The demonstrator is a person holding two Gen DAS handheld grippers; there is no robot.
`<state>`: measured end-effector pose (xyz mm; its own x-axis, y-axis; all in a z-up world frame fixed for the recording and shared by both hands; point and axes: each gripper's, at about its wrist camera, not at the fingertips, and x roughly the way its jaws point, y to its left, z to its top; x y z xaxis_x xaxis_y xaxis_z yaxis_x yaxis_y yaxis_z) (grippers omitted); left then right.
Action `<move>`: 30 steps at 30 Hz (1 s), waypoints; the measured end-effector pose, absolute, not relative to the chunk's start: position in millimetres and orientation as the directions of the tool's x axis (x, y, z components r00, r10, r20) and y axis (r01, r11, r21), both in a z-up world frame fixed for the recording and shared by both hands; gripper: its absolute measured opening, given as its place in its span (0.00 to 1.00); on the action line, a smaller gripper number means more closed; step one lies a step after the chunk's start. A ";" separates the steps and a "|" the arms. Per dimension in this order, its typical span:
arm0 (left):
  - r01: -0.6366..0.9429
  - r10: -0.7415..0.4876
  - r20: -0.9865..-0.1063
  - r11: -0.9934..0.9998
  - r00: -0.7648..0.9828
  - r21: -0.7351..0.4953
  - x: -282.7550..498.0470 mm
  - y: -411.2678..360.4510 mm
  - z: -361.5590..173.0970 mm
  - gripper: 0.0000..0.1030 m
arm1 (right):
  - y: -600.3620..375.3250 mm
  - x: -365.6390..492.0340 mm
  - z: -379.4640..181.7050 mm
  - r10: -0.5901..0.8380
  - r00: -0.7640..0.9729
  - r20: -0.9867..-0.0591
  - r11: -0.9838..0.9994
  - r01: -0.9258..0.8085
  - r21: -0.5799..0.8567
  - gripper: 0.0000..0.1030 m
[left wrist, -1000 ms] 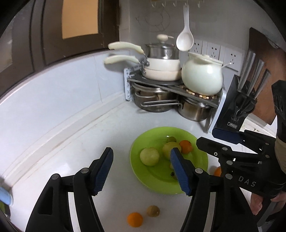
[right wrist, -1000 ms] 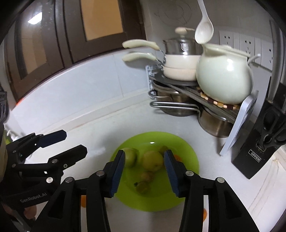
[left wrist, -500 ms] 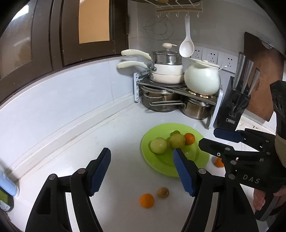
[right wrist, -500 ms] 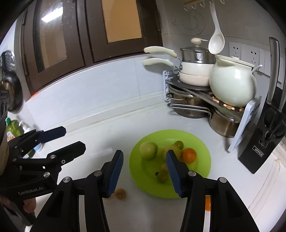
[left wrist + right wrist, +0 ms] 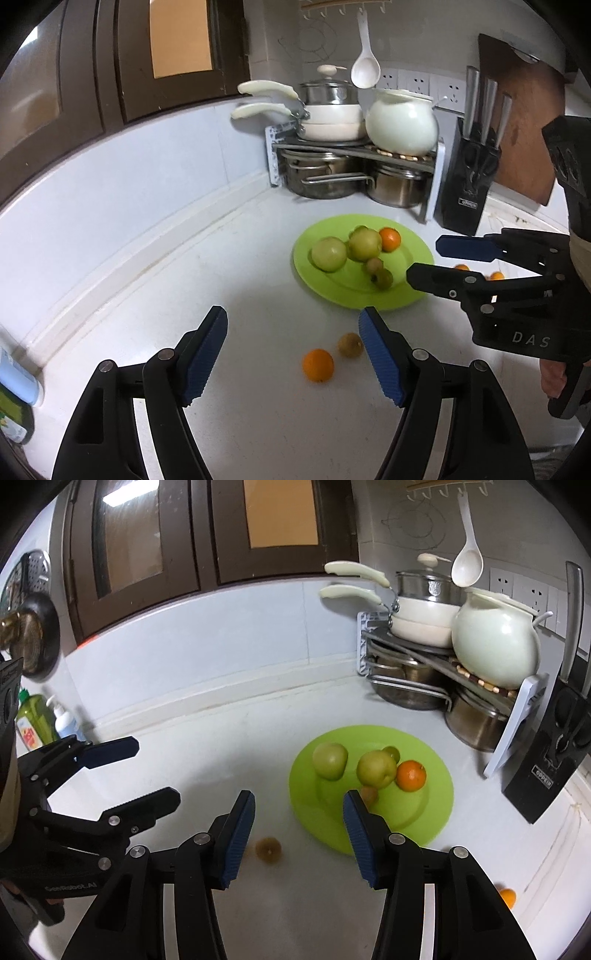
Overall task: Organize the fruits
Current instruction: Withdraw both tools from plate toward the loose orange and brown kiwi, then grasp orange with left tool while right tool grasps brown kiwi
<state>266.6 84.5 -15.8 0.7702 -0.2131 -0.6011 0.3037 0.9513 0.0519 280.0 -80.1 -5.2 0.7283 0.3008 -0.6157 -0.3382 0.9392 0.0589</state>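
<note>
Left gripper jaws wide open, empty, low centre; orange and kiwi between fingers. Right gripper open, empty. Plate centre right.

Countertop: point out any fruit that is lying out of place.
Several fruits lie loose on the white counter off the green plate: an orange and a brown kiwi in front of it, and more oranges to its right, partly hidden behind the right gripper. Nothing looks spilled or damaged.
</note>
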 end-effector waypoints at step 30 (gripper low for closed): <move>0.394 -0.219 -0.731 0.916 0.646 0.074 302.9 61.3 -107.2 0.69 | -67.0 292.0 -92.0 0.249 0.576 -0.779 0.918 -0.396 0.001 0.49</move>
